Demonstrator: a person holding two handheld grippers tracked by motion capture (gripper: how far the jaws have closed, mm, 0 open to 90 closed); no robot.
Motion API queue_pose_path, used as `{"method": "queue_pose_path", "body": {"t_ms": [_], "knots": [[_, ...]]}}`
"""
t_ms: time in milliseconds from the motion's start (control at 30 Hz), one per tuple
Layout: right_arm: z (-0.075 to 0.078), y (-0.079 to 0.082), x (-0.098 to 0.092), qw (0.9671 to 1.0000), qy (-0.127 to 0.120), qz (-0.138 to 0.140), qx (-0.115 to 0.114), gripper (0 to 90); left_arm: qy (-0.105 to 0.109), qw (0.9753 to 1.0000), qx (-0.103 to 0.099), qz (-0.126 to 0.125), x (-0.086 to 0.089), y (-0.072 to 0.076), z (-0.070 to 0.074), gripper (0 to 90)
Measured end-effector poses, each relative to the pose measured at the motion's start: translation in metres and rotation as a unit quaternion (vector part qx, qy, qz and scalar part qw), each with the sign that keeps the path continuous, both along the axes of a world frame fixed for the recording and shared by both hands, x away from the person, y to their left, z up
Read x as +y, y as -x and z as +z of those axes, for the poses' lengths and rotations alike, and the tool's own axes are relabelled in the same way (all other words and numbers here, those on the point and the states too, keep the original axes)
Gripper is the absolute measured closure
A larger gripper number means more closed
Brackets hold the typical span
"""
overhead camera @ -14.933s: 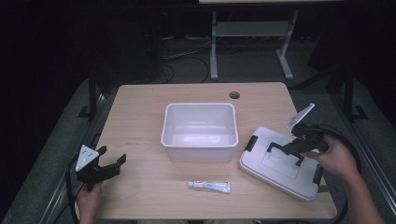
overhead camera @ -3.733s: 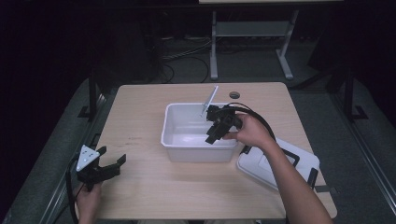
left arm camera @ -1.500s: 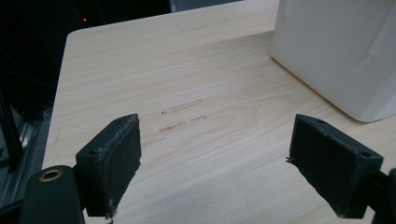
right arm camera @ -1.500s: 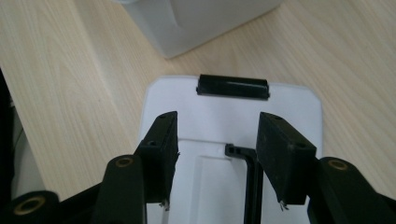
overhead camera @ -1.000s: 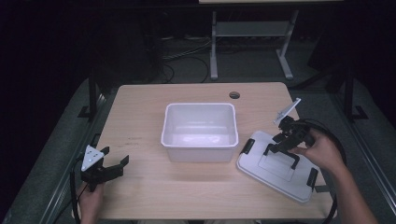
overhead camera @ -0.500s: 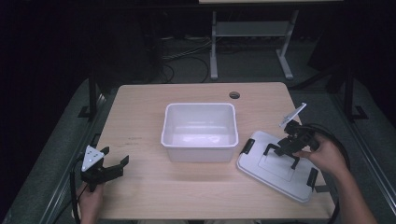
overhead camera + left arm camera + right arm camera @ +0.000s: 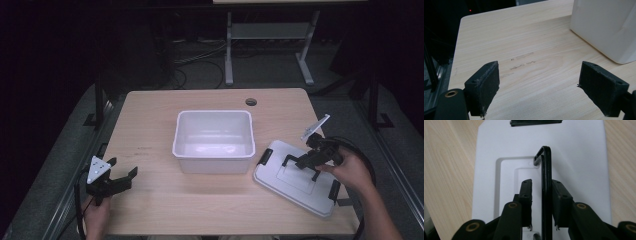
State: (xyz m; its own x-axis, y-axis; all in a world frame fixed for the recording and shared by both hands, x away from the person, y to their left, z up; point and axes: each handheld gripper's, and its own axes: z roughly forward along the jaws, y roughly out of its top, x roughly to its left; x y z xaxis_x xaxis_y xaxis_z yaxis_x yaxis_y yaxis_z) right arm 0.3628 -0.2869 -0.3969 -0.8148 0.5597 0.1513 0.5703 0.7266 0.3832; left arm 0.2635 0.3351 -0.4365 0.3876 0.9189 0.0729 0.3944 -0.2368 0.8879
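The right tool (image 7: 541, 202), nearly clamped on the lid's (image 7: 295, 180) thin handle (image 7: 546, 182), may let it slip; the left tool (image 7: 546, 87) gapes idle.

Wooden table (image 7: 160, 120) bearing a white bin (image 7: 213, 140) at centre and a white lid (image 7: 292, 177) beside it.

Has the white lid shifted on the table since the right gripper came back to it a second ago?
No. The lid lies just right of the bin, as before.
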Motion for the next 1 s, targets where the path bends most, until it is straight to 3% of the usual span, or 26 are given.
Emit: {"method": "queue_pose_path", "body": {"t_ms": [467, 1000], "knots": [[-0.0012, 0.0025, 0.0001, 1.0, -0.001, 0.007, 0.003, 83.1, 0.0, 1.0, 0.0, 0.0, -0.0001, -0.0001, -0.0001, 16.1], [0.005, 0.0066, 0.0037, 0.9997, 0.006, 0.023, -0.007, 84.3, 0.001, 1.0, -0.001, 0.001, 0.0008, 0.0005, 0.0003, 16.1]]}}
